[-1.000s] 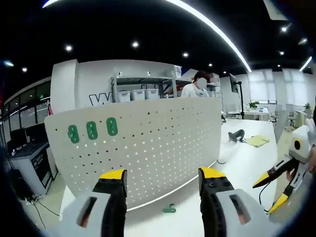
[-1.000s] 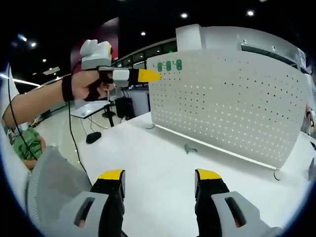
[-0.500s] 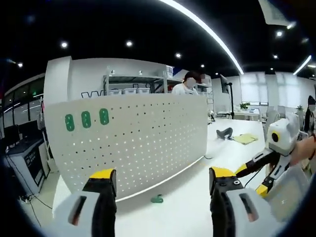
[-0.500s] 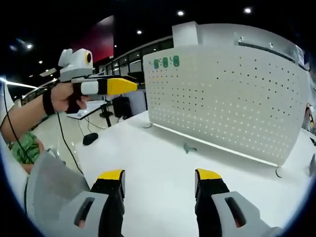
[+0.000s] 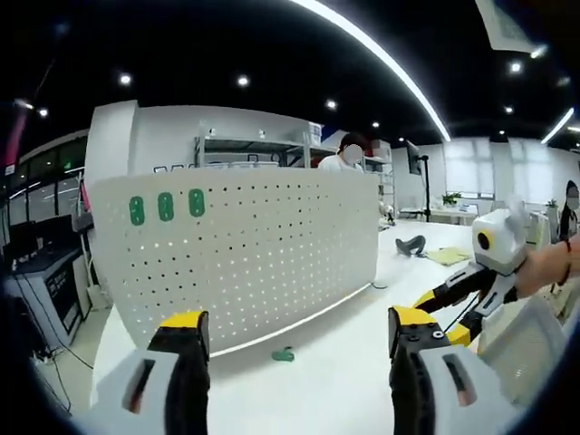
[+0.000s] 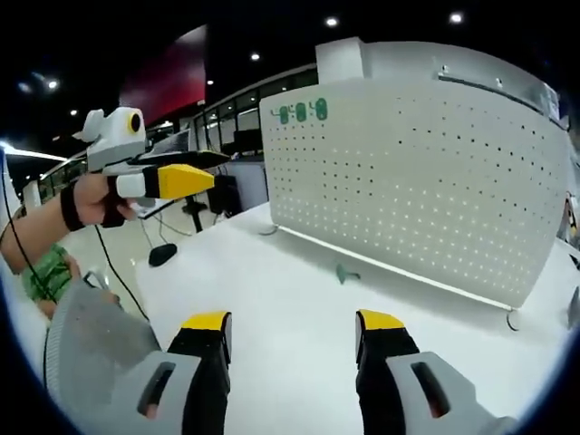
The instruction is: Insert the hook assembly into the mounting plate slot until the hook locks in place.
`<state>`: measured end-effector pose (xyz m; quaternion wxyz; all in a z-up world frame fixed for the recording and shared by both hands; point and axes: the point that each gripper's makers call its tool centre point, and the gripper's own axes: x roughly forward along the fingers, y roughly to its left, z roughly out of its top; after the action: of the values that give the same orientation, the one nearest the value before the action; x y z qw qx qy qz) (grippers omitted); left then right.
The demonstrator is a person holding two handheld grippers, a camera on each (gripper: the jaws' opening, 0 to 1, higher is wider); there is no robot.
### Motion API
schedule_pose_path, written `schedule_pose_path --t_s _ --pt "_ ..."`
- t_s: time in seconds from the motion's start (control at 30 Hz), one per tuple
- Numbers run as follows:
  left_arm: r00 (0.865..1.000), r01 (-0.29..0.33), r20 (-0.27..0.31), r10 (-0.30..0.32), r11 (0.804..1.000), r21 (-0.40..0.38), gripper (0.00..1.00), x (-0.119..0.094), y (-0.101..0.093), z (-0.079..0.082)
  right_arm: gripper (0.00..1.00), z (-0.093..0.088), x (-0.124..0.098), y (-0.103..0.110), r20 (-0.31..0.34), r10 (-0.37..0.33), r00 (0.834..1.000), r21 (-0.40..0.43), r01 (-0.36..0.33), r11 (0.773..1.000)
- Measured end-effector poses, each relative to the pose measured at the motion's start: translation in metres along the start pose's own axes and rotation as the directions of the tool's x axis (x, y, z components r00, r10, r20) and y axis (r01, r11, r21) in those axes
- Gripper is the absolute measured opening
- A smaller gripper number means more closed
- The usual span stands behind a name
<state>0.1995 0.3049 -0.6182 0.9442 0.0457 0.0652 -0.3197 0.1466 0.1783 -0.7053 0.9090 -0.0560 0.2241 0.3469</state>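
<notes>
A white pegboard mounting plate (image 5: 245, 258) stands upright on the white table (image 5: 344, 381), with three green pieces (image 5: 166, 206) fixed near its top left corner. A small green hook (image 5: 283, 354) lies on the table just in front of the plate's foot. My left gripper (image 5: 299, 326) is open and empty, pointing at the plate above the hook. The right gripper (image 5: 446, 317) comes in from the right, held in a hand. In the right gripper view, the plate (image 6: 417, 181), the hook (image 6: 343, 272) and the open, empty right gripper (image 6: 294, 324) show, with the left gripper (image 6: 186, 179) raised at the left.
A person (image 5: 344, 161) stands behind the plate near shelving with bins (image 5: 254, 149). A dark object (image 5: 410, 245) and a yellow pad (image 5: 449, 256) lie further along the table. The table's left edge (image 6: 159, 299) drops to the floor.
In the right gripper view the left gripper has dropped lower and drawn back to the left. In the left gripper view the right gripper has come closer. The green hook has stayed on the table.
</notes>
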Motion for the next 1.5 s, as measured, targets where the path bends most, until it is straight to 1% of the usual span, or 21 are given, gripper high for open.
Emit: schedule_pose_path --t_s 0.03,0.07,0.2,0.33,0.4,0.5,0.57,0.67,0.8,0.93,1.0,1.03,1.07,1.17,1.2,1.33,1.37,1.43,1.5 --pt "1.0 0.001 -0.002 -0.001 1.0 0.003 0.82 -0.001 0.0 -0.001 0.56 -0.001 0.002 0.001 -0.013 -0.001 1.0 -0.013 0.001 1.0" --pt "1.0 0.003 -0.002 -0.003 1.0 -0.001 0.82 -0.004 0.0 -0.002 0.56 -0.001 0.003 0.002 -0.011 -0.001 1.0 -0.017 0.001 1.0" --pt "1.0 -0.006 -0.005 0.006 1.0 -0.01 0.83 -0.011 0.003 -0.006 0.56 0.002 0.011 0.005 -0.011 0.013 1.0 -0.01 -0.013 1.0" --pt "1.0 -0.01 -0.005 0.01 1.0 -0.021 0.83 -0.017 0.005 -0.008 0.56 0.0 0.02 0.007 -0.024 0.022 0.999 -0.011 -0.022 1.0" --pt "1.0 -0.009 -0.006 0.009 1.0 -0.021 0.83 -0.018 0.004 -0.009 0.56 0.002 0.023 0.006 -0.013 0.026 1.0 0.011 -0.026 1.0" --pt "1.0 -0.006 -0.01 0.005 1.0 -0.025 0.83 -0.02 0.005 -0.011 0.55 0.004 0.027 0.005 -0.023 0.02 1.0 -0.011 -0.021 1.0" --pt "1.0 0.011 -0.007 -0.011 0.999 -0.05 0.83 -0.022 0.003 -0.012 0.55 0.006 0.031 0.002 -0.026 0.023 0.999 -0.008 -0.024 1.0" --pt "1.0 0.0 -0.009 -0.001 0.999 -0.038 0.84 -0.025 0.004 -0.013 0.55 0.007 0.035 -0.002 -0.029 0.019 0.999 -0.009 -0.019 1.0" --pt "1.0 0.011 0.001 -0.011 0.999 -0.04 0.84 -0.029 0.0 -0.013 0.54 0.01 0.042 -0.005 -0.038 0.016 0.999 -0.015 -0.017 1.0" --pt "1.0 0.005 -0.008 -0.005 1.0 -0.026 0.84 -0.03 0.0 -0.015 0.5 0.013 0.048 -0.011 -0.04 0.001 0.999 -0.009 -0.001 1.0" --pt "1.0 0.014 -0.01 -0.015 1.0 -0.019 0.84 -0.03 -0.003 -0.016 0.49 0.013 0.051 -0.016 -0.037 -0.009 0.999 0.006 0.009 1.0" --pt "1.0 0.02 -0.01 -0.021 0.999 -0.039 0.83 -0.031 -0.004 -0.018 0.49 0.013 0.052 -0.016 -0.037 -0.01 0.999 0.013 0.011 1.0" --pt "1.0 0.023 -0.012 -0.023 0.999 -0.037 0.83 -0.032 -0.004 -0.019 0.49 0.013 0.054 -0.017 -0.038 -0.014 0.999 0.024 0.015 1.0" --pt "0.999 0.021 -0.026 -0.022 0.999 -0.028 0.83 -0.035 -0.005 -0.025 0.48 0.011 0.058 -0.018 -0.047 -0.018 0.999 0.015 0.019 1.0" --pt "0.999 0.024 -0.026 -0.025 0.999 -0.037 0.83 -0.036 -0.004 -0.025 0.48 0.009 0.06 -0.019 -0.06 -0.024 0.998 0.008 0.024 1.0" --pt "1.0 0.017 -0.015 -0.018 0.999 -0.042 0.83 -0.039 -0.002 -0.024 0.47 0.009 0.065 -0.019 -0.062 -0.027 0.998 0.012 0.028 1.0" --pt "1.0 0.014 -0.016 -0.014 0.999 -0.038 0.83 -0.039 -0.001 -0.025 0.47 0.009 0.066 -0.019 -0.065 -0.028 0.997 0.015 0.029 0.999" --pt "0.999 0.016 -0.028 -0.017 0.998 -0.055 0.83 -0.04 -0.001 -0.027 0.46 0.007 0.069 -0.019 -0.076 -0.032 0.997 0.016 0.034 0.999" --pt "1.0 0.015 -0.021 -0.016 0.998 -0.053 0.83 -0.04 -0.001 -0.025 0.46 0.008 0.071 -0.018 -0.076 -0.034 0.997 0.015 0.035 0.999"
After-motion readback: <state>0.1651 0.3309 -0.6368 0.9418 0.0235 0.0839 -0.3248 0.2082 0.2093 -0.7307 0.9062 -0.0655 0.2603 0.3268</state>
